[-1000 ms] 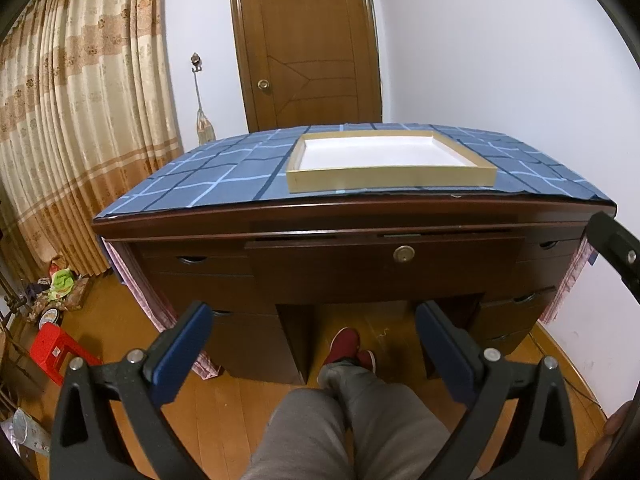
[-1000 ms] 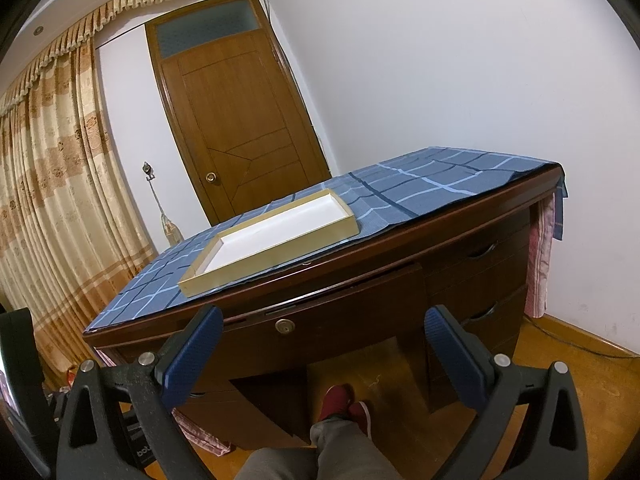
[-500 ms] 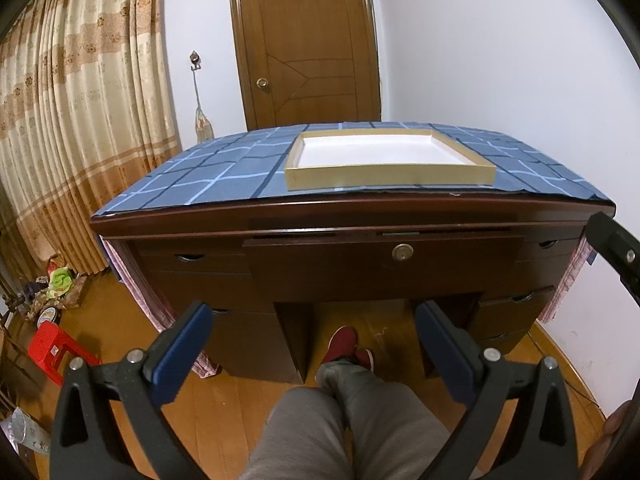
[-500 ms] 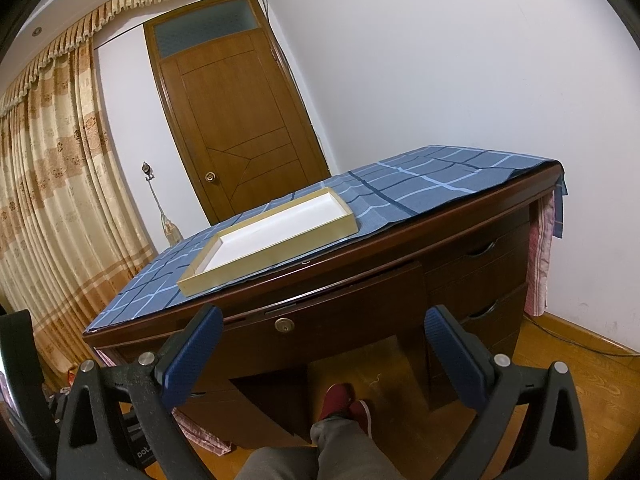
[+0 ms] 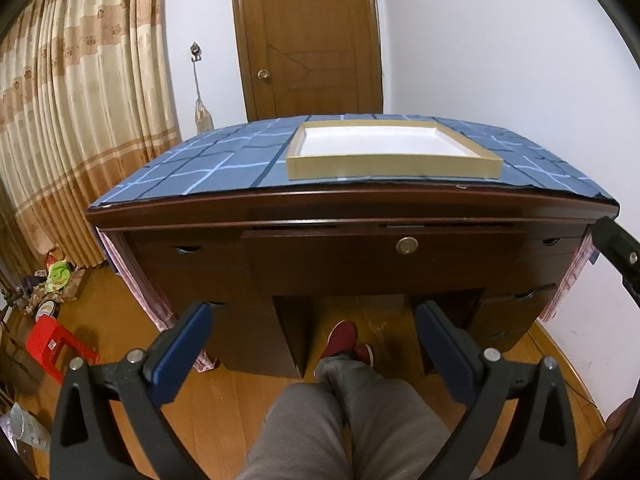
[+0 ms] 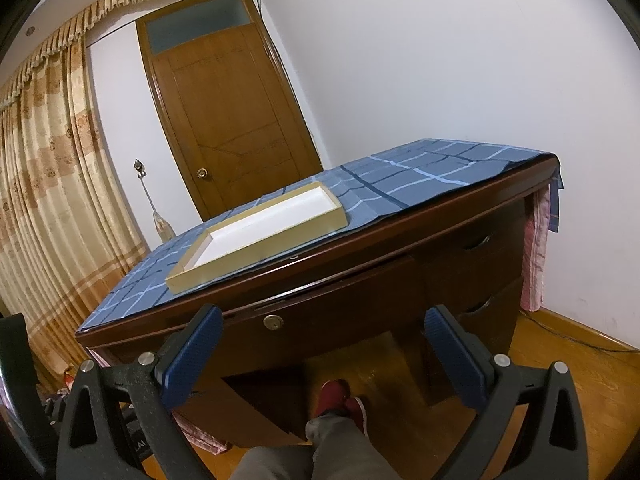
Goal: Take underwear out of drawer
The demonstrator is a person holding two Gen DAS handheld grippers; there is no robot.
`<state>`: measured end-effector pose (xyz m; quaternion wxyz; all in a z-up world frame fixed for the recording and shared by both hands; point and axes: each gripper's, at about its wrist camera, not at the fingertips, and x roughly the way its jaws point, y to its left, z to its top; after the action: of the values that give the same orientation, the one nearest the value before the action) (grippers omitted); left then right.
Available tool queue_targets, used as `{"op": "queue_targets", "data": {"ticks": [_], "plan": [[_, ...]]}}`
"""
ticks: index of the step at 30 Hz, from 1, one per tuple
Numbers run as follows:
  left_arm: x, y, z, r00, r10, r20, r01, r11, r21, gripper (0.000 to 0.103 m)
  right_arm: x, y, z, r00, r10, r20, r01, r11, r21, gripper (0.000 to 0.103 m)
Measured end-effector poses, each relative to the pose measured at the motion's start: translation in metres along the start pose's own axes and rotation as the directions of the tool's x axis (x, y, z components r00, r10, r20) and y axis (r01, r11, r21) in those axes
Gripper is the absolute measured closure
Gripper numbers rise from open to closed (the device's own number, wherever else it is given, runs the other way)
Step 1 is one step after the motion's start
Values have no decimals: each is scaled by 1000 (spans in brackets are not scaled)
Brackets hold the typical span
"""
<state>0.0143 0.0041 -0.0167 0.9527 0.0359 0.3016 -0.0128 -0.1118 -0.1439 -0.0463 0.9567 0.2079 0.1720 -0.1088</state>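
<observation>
Both tongs hang in front of the desk, level and pointing at it, well apart from it. The left tongs [image 5: 312, 330] are spread wide and grip nothing; the right tongs [image 6: 322, 334] are likewise spread and empty. The person's grey-trousered leg [image 5: 352, 420] and red shoe [image 5: 342, 338] sit below, between the tongs and the desk. The centre drawer [image 5: 380, 260] with its round lock [image 5: 407, 245] is shut, so no underwear shows. On the tabletop [image 5: 360, 204], over a blue checked cloth [image 5: 208, 164], lies a shallow tray [image 5: 394, 168] with nothing in it.
</observation>
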Motion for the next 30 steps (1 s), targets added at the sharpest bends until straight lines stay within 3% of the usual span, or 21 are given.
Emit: {"op": "queue_targets", "data": {"ticks": [19, 25, 30], "plan": [[71, 11, -4, 995, -42, -88, 38, 998, -46, 0, 78, -50, -9, 997, -22, -75, 20, 1000, -19, 1], [90, 9, 3, 999, -20, -44, 18, 999, -36, 0, 110, -79, -3, 998, -29, -50, 26, 998, -60, 1], [103, 6, 12, 1000, 0, 4, 0, 1000, -19, 0, 145, -94, 9, 996, 72, -47, -76, 992, -104, 1]]}}
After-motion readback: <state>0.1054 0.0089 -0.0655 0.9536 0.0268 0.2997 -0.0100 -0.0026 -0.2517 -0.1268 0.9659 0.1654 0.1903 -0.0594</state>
